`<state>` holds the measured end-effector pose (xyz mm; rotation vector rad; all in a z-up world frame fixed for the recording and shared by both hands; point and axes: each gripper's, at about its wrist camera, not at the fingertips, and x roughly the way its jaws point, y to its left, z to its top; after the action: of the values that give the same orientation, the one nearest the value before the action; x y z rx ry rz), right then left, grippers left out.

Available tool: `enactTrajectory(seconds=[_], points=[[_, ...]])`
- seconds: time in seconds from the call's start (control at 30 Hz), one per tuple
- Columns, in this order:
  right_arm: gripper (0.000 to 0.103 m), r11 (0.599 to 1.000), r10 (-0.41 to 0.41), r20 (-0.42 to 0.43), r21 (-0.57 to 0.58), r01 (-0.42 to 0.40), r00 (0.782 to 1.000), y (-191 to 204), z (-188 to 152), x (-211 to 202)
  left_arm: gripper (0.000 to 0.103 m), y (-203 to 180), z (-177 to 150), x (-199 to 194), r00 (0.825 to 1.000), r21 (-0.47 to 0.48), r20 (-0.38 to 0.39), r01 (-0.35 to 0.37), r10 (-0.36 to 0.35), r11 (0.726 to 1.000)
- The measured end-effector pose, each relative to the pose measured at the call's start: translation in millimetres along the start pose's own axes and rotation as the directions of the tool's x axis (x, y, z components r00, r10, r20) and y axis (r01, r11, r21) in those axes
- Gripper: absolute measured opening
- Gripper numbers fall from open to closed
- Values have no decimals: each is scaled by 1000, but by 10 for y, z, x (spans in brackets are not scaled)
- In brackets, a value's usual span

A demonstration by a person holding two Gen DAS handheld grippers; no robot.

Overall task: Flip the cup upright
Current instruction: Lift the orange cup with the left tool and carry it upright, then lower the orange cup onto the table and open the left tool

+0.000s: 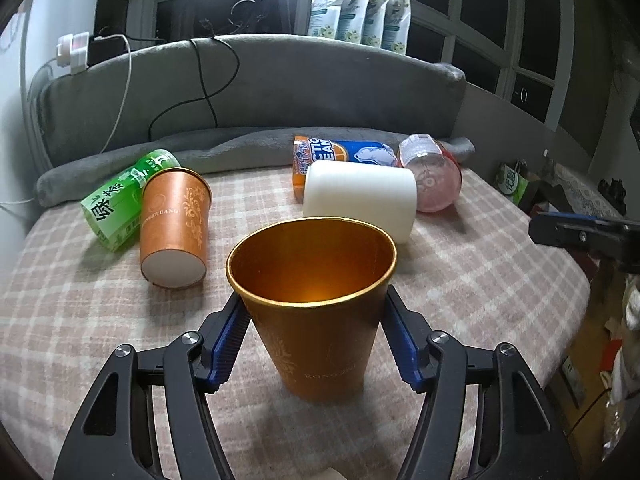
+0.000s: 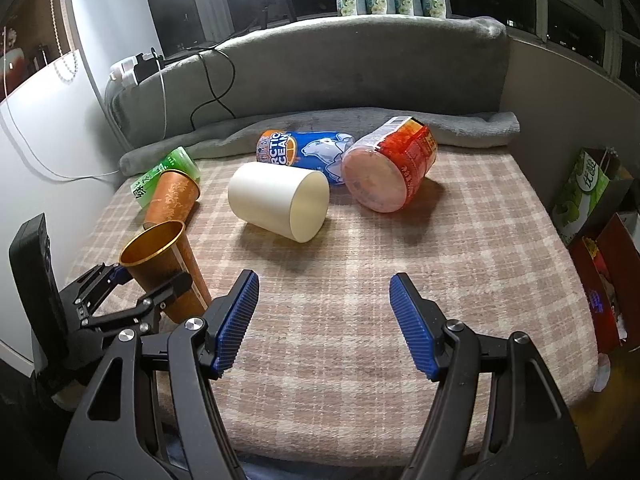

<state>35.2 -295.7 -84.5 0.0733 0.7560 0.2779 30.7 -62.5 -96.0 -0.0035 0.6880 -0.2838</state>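
Left gripper (image 1: 314,300) bracketing the gold-lined paper cup (image 1: 316,312) just under its rim, pads (image 1: 228,340) at the wall; whether clenching or only touching, impossible to tell. Standing mouth-up on the plaid blanket (image 1: 480,300), just in front of the fallen white cup (image 1: 360,196). Probably handling light, thin and easily crushed, so gripping gently. Right gripper (image 2: 324,280) hanging spread, carrying nothing.

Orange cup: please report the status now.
Left gripper shut on orange cup, upright, mouth up. Right gripper open, empty. White cup on its side beyond.
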Motion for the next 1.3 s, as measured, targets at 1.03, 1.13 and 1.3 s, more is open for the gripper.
enactTrajectory(seconds=[1.03, 1.13, 1.3], points=[[77, 996, 66, 90, -62, -61, 994, 212, -57, -179, 80, 127, -100, -691, 999, -28, 31, -37, 38, 999], [80, 996, 58, 120, -76, -49, 991, 249, -23, -226, 80, 196, -46, -826, 994, -51, 79, -75, 79, 996], [82, 997, 42, 171, -76, -29, 984, 274, 17, -296, 81, 248, 70, -1039, 970, -72, 176, -155, 166, 985]])
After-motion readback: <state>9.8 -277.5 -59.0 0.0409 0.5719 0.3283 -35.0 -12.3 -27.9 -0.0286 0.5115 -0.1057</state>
